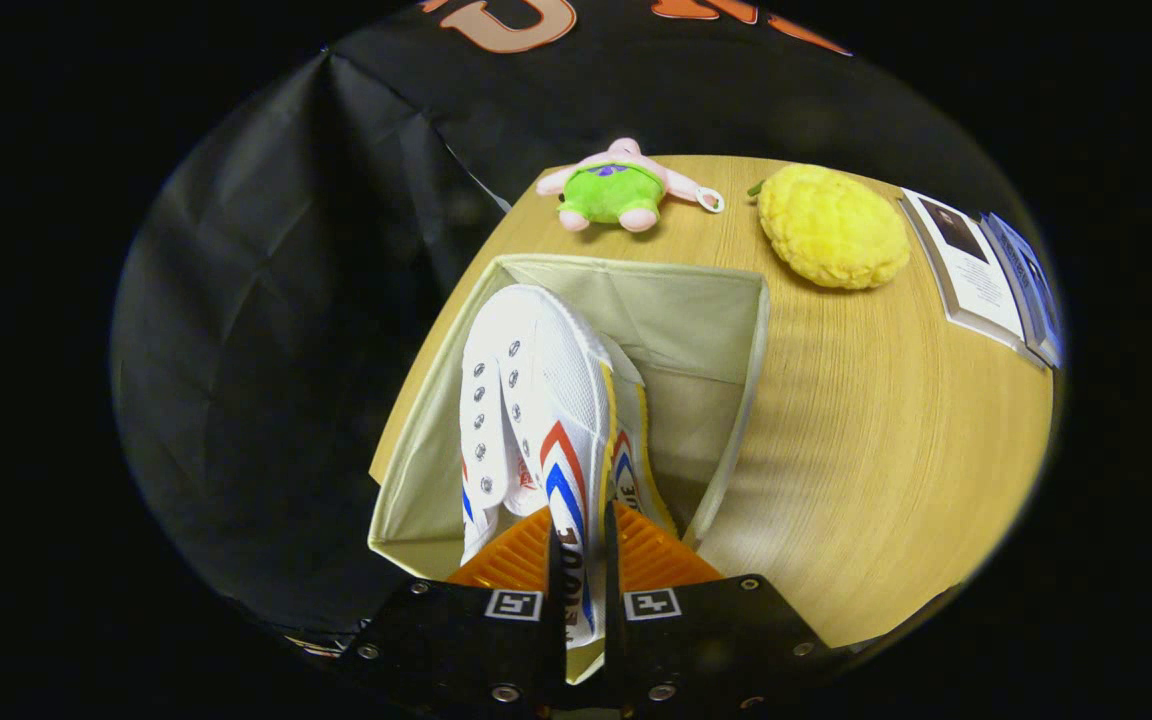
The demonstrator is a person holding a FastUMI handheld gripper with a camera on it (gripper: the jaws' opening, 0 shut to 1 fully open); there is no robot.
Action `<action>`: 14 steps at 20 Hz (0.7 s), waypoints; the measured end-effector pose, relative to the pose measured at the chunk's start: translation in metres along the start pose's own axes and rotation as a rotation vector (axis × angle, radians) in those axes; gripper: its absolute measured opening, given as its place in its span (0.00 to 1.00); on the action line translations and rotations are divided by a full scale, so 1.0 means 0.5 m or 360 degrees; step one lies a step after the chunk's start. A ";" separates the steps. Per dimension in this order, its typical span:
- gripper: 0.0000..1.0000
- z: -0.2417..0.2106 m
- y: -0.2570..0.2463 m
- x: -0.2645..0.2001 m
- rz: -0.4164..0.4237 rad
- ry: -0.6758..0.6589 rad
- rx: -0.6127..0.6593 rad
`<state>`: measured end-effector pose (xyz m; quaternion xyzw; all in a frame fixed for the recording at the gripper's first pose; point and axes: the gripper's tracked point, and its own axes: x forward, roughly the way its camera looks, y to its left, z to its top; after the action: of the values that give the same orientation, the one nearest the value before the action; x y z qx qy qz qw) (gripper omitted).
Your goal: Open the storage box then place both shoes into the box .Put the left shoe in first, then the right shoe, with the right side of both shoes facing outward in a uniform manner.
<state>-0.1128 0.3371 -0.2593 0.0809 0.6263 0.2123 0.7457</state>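
Note:
An open beige fabric storage box (pixel 706 300) stands on the wooden table just ahead of my fingers. My gripper (pixel 581 545) is shut on the heel side wall of a white canvas shoe (pixel 536 390) with red and blue chevrons, held inside the box with its toe pointing away. Right beside it, on the right, a second white shoe (pixel 636 440) with a yellow sole edge lies in the box, mostly hidden by the held one.
Beyond the box on the round wooden table (pixel 886 440) lie a pink and green plush toy (pixel 616 190) and a yellow plush cushion (pixel 831 225). Booklets (pixel 986 265) lie at the far right. Black cloth hangs to the left, close to the box.

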 end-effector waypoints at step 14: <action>0.51 0.024 0.079 0.027 0.0192 0.0061 0.0257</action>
<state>-0.1079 0.3796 -0.2536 0.1741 0.6496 0.2071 0.7105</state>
